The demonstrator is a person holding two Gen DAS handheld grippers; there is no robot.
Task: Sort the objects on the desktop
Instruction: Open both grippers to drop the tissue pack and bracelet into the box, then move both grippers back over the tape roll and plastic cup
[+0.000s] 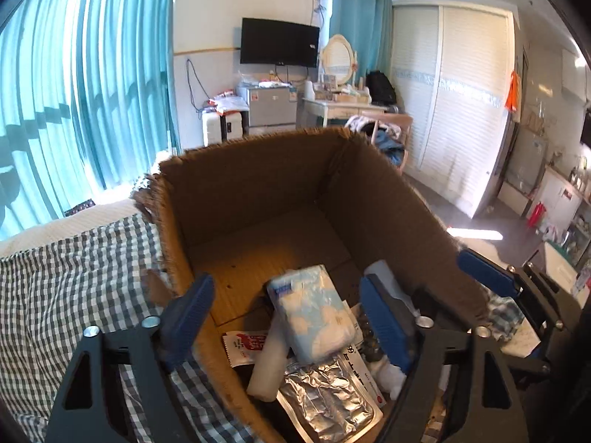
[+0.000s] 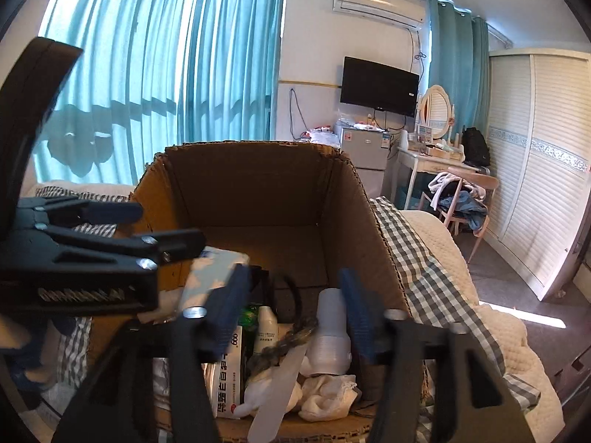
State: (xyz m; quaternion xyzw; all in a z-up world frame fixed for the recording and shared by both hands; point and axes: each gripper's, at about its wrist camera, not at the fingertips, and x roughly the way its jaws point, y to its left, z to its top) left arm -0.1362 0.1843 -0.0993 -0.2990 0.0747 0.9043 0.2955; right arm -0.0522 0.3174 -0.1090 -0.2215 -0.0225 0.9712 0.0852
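Two hand-held grippers hang over an open cardboard box (image 1: 258,184) set on a bed covered with a checked cloth (image 1: 74,277). The left gripper (image 1: 284,328) has its blue pads spread wide, clamped on nothing; a blue-and-white tissue pack (image 1: 314,313) lies in the box between and just beyond them, resting on a foil pouch (image 1: 328,402) and a white tube (image 1: 267,361), with a red-and-white sachet (image 1: 245,347) beside. The right gripper (image 2: 291,317) also stands apart and empty, a stack of white plastic cups (image 2: 330,336) lying between its fingers. Around the cups sit a white medicine carton (image 2: 229,380), a small white bottle (image 2: 266,328), crumpled white cloth (image 2: 328,395) and a pale flat strip (image 2: 277,391). The box's right wall (image 1: 399,221) separates the two tools in the left view.
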